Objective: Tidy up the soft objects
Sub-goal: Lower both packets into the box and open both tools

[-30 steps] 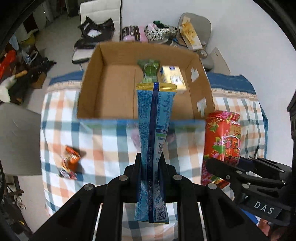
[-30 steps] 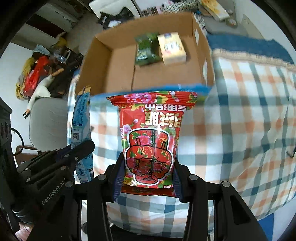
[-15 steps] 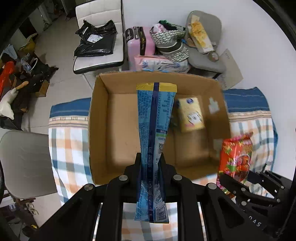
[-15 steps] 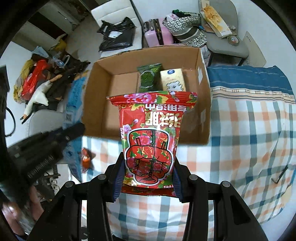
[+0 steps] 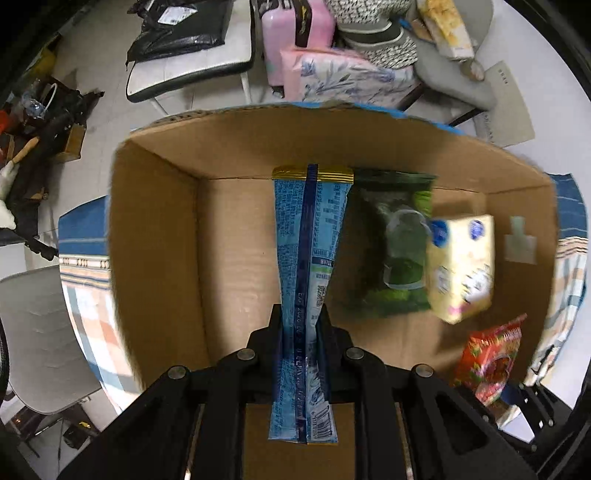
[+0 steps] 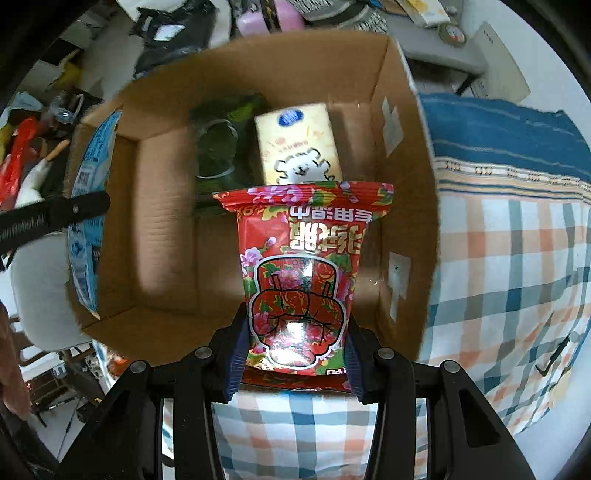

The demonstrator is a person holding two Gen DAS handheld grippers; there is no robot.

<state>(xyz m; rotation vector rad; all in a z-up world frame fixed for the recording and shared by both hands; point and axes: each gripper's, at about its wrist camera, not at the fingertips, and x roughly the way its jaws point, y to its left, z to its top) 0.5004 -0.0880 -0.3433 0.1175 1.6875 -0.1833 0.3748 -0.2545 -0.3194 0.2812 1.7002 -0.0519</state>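
Note:
My left gripper is shut on a long blue snack packet and holds it over the inside of an open cardboard box. My right gripper is shut on a red flowered snack bag at the box's near right rim. A green packet and a yellow tissue pack lie in the box's right half. The blue packet shows at the left in the right wrist view; the red bag shows at the lower right in the left wrist view.
The box stands on a plaid cloth with a blue edge. Beyond it are a white chair with black bags, a pink suitcase and a grey chair with clutter. A grey seat stands at the left.
Both grippers have moved forward and down toward the box. The blue packet is now over the box floor and the red bag has reached the box's near right rim.

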